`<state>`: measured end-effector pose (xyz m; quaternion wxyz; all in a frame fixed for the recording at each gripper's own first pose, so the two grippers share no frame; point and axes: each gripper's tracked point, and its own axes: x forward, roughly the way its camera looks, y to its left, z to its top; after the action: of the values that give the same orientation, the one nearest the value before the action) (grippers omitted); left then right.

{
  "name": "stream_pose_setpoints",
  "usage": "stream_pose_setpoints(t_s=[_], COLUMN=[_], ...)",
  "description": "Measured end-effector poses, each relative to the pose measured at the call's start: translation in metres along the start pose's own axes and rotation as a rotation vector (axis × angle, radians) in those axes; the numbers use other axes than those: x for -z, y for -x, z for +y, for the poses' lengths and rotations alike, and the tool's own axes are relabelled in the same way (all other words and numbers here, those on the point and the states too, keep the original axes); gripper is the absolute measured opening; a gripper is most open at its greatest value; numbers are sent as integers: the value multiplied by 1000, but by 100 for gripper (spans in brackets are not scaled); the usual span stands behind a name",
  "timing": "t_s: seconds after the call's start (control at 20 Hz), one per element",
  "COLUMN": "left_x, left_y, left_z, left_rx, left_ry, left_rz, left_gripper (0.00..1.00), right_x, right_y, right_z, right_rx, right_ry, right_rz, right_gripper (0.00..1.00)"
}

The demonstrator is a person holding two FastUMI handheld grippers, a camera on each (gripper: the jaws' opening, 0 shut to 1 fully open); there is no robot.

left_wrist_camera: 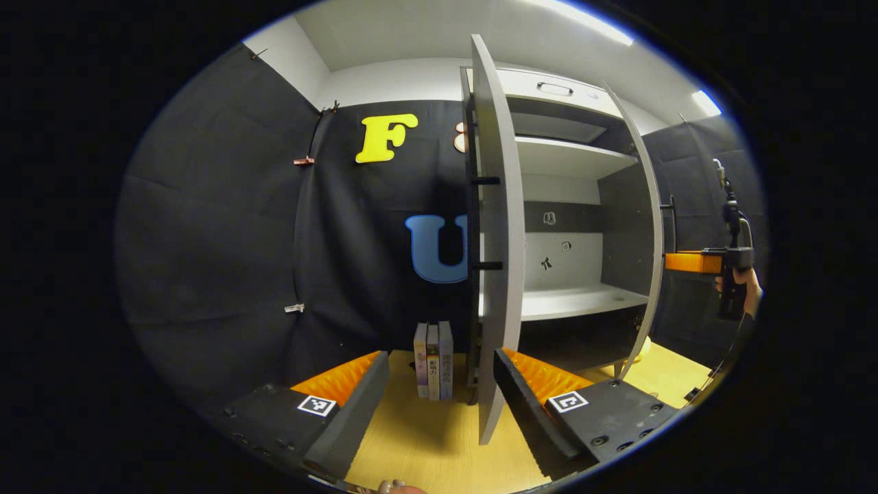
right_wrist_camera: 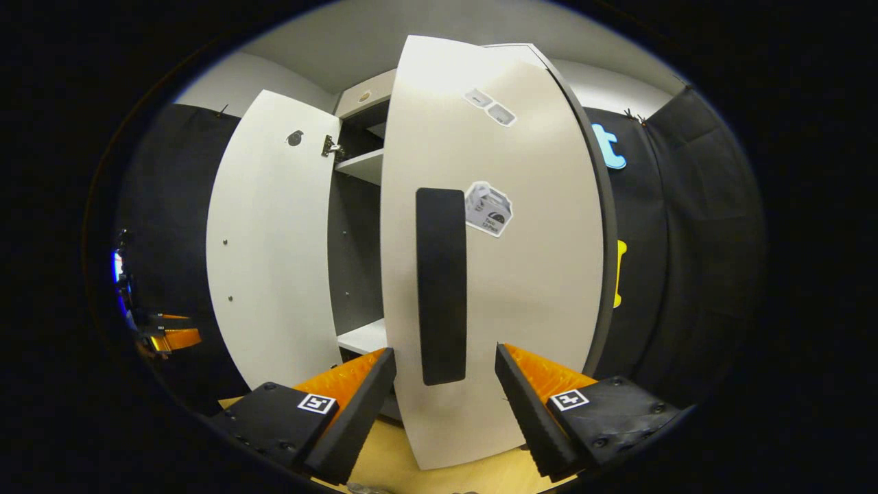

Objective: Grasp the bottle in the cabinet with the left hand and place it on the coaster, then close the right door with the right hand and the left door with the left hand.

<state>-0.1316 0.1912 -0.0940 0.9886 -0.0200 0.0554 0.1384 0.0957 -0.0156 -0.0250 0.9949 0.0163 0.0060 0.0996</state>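
Observation:
The grey cabinet (left_wrist_camera: 569, 302) stands with both doors swung out and its lower shelf bare. In the left gripper view the left door (left_wrist_camera: 497, 240) is edge-on just ahead, its lower edge between the fingers of my open left gripper (left_wrist_camera: 440, 354). The right door (left_wrist_camera: 648, 240) stands beyond it, and my right gripper (left_wrist_camera: 675, 262), held by a hand, points at its outer side. In the right gripper view the right door (right_wrist_camera: 535, 288) looms close, with a black vertical bar (right_wrist_camera: 442, 285) on it. My right gripper (right_wrist_camera: 445, 350) is open in front of that bar, holding nothing. The left door (right_wrist_camera: 274, 247) and left gripper (right_wrist_camera: 171, 336) lie further left.
Three books (left_wrist_camera: 433, 360) stand upright on the wooden tabletop (left_wrist_camera: 425, 439) just left of the left door. Black cloth wall surrounds the cabinet on both sides. A drawer with a handle (left_wrist_camera: 554, 88) sits on top of the cabinet.

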Motion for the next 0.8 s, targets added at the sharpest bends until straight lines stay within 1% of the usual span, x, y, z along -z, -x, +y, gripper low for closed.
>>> stream_pose_setpoints(t_s=[0.1,0.2,0.25,0.3,0.45,0.55,0.7,0.8], left_x=[-4,-13,-19,-24,-36,-41,-44,-44], left_y=[-7,-27,-37,-46,-61,-67,-66,-66], left_z=[5,16,14,11,0,-13,-14,-20], left_rx=[12,23,37,55,110,158,150,152], left_ry=[20,24,27,29,34,62,65,57], left_rz=[-13,-28,-32,-36,-57,-63,-76,-69], left_gripper=[96,96,96,96,95,95,93,95], right_x=[0,-1,0,0,5,11,28,34], right_y=[9,19,25,30,40,45,51,52], right_z=[-3,-9,-13,-16,-24,-28,-37,-38], right_rx=[14,36,49,64,98,116,140,145], right_ry=[27,42,50,58,69,68,60,41], right_rz=[3,5,8,8,28,44,85,107], right_gripper=[98,98,94,98,98,98,98,98])
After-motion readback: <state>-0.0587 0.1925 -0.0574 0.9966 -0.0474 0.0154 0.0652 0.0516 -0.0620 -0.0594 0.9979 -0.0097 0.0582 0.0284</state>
